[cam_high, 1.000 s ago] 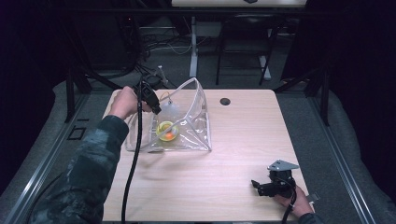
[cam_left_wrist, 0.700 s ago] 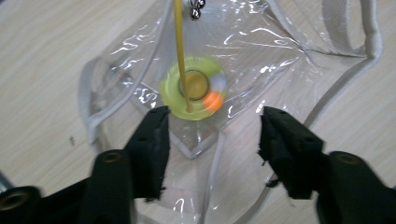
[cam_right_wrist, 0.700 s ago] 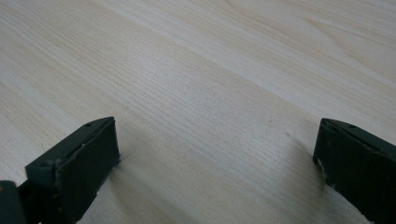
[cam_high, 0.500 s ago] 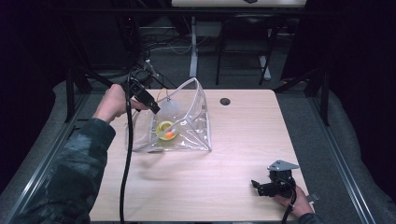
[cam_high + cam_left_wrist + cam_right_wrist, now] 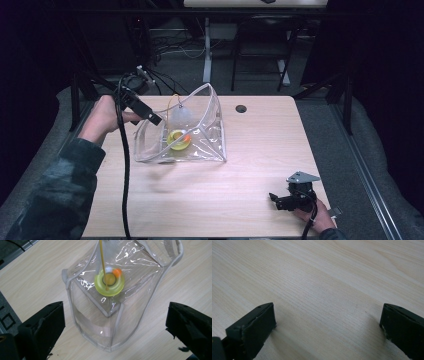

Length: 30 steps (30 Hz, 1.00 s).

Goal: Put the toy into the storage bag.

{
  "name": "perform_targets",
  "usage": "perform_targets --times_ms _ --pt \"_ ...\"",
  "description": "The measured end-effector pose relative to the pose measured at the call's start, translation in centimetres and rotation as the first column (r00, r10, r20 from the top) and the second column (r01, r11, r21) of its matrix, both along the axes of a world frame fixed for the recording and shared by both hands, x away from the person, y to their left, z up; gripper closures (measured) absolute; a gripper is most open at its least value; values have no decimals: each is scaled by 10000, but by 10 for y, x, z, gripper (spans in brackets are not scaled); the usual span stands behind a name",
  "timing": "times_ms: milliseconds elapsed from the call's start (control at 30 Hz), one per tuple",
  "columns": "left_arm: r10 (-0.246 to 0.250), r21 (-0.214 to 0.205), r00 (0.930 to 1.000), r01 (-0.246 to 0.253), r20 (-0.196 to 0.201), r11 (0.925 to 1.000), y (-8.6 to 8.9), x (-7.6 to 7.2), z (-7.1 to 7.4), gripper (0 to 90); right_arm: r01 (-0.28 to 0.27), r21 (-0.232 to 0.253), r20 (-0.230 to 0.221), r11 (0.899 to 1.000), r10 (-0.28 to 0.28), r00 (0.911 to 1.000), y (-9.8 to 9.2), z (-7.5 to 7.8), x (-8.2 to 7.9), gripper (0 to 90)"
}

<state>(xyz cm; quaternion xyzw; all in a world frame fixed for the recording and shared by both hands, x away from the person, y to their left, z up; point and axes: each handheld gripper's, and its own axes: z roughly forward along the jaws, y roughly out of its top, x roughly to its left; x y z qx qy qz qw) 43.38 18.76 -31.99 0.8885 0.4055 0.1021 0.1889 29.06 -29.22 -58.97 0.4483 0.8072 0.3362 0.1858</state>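
Pulled back from the clear plastic pouch [image 5: 192, 131], the left gripper [image 5: 155, 120] now hangs just off the pouch's left rim, where a second ago it reached into the open top; its jaws have just been opening and stand wide apart with nothing between them. From the left gripper view, the pouch [image 5: 117, 315] sits below the spread jaws on the pale wooden surface [image 5: 32, 277], its mouth open and its grey-edged walls standing up. Inside lies a yellow ring [image 5: 109, 283] with a small orange piece [image 5: 117, 272] at its rim, and a thin yellow cord [image 5: 102, 262] runs down across it. From the high view, the ring [image 5: 177, 139] rests near the pouch's middle, left of the surface's centre. At the near right corner of the surface [image 5: 260, 150], the right gripper [image 5: 278, 201] has kept its place, lying low in the person's hand, its jaws released and spread over bare wood [image 5: 324, 290].
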Motion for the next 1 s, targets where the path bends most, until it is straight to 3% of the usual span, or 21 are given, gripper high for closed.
perform_targets --times_ms 167,500,733,933,1000 --pt "23 -126 9999 -21 157 9999 8 -13 -5 0 0 -1 -4 10000 0 10000 0 0 0 0" --pt "331 -340 9993 -326 153 9989 38 -41 -34 15 0 -2 -2 10000 0 10000 0 0 0 0" --pt "974 -492 9951 -981 -159 9940 65 -53 -70 4 15 25 -8 10000 -15 10000 0 0 0 0" --pt "1241 -586 9915 -1263 -395 9903 77 -59 -94 1 15 35 -6 10000 -15 10000 0 0 0 0" --pt "1376 -715 9887 -1417 -595 9873 81 -62 -110 0 15 38 -2 10000 -15 10000 0 0 0 0"
